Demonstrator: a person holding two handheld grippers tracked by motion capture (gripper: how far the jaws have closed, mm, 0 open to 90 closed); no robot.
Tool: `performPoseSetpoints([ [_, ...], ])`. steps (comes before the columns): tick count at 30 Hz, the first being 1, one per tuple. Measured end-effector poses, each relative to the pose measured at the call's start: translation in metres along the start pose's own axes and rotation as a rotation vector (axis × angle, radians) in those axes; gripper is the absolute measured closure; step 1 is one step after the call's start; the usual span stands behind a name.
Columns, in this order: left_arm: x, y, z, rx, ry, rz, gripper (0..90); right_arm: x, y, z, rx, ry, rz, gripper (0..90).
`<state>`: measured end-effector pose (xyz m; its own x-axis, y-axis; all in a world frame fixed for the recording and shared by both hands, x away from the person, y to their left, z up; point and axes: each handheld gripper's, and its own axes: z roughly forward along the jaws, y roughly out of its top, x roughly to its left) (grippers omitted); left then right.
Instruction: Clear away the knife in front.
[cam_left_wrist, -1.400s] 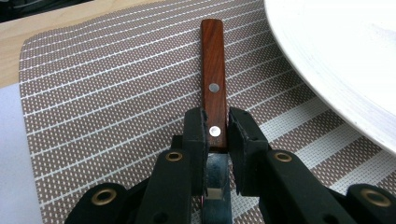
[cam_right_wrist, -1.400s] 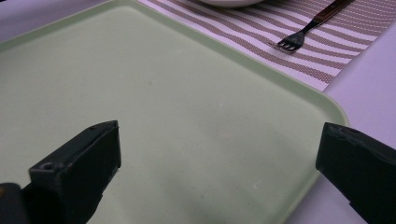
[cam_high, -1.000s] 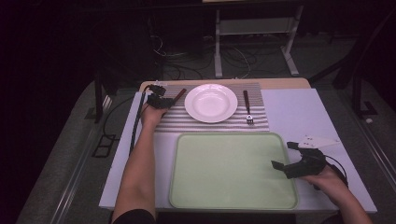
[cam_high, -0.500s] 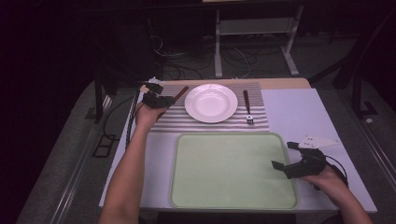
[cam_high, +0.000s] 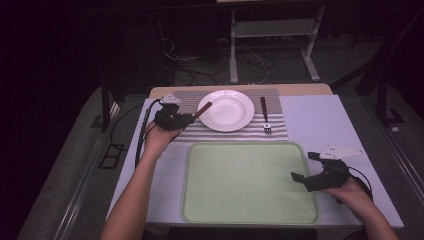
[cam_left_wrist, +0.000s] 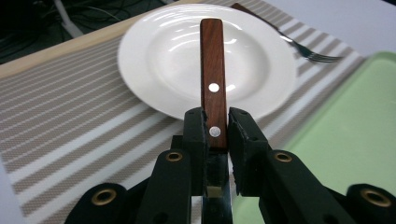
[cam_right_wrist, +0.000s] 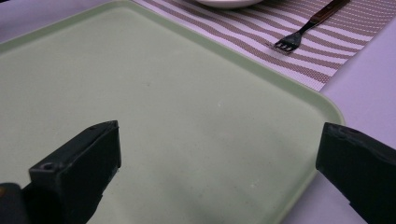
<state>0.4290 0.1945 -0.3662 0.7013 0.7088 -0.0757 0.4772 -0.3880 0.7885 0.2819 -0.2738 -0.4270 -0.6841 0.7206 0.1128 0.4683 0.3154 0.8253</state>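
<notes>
My left gripper (cam_high: 186, 119) (cam_left_wrist: 215, 116) is shut on a knife with a brown wooden handle (cam_left_wrist: 213, 70) (cam_high: 202, 109), held above the striped placemat (cam_high: 235, 132). The handle points away from the gripper, over the left rim of the white plate (cam_high: 226, 111) (cam_left_wrist: 168, 60). A bit of metal blade shows between the jaws below the handle. My right gripper (cam_high: 303, 166) (cam_right_wrist: 219, 154) stands open over the right side of the light green tray (cam_high: 250, 180) (cam_right_wrist: 163, 93), with nothing between its jaws.
A fork (cam_high: 265, 119) (cam_right_wrist: 303, 30) with a dark handle lies on the placemat right of the plate. The tray fills the near middle of the white table (cam_high: 320, 120). Cables and a metal stand are on the floor behind.
My left gripper has lifted off the placemat with the knife and come nearer the tray. The right hand has stayed where it was.
</notes>
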Motion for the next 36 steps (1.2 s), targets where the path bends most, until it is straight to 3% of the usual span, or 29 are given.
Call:
performPoseSetpoints([
  [8,-0.032,-0.012,-0.006,-0.013,-0.031,-0.007,76.8,0.001,0.0,0.0,0.0,-0.001,-0.005,0.3],
  [14,-0.053,-0.025,-0.005,-0.021,-0.029,-0.006,76.8,0.001,0.0,0.0,0.0,-0.002,-0.007,0.3],
  [20,-0.076,-0.046,0.008,0.018,-0.024,0.008,76.8,0.002,0.0,0.0,-0.001,0.002,-0.012,0.3],
  [28,-0.081,-0.062,0.027,0.077,-0.031,-0.022,76.7,0.001,0.0,-0.001,-0.006,0.003,-0.012,0.3],
  [36,-0.092,-0.068,0.039,0.12,-0.053,-0.032,76.7,0.002,0.0,-0.001,-0.005,0.003,-0.012,0.3],
])
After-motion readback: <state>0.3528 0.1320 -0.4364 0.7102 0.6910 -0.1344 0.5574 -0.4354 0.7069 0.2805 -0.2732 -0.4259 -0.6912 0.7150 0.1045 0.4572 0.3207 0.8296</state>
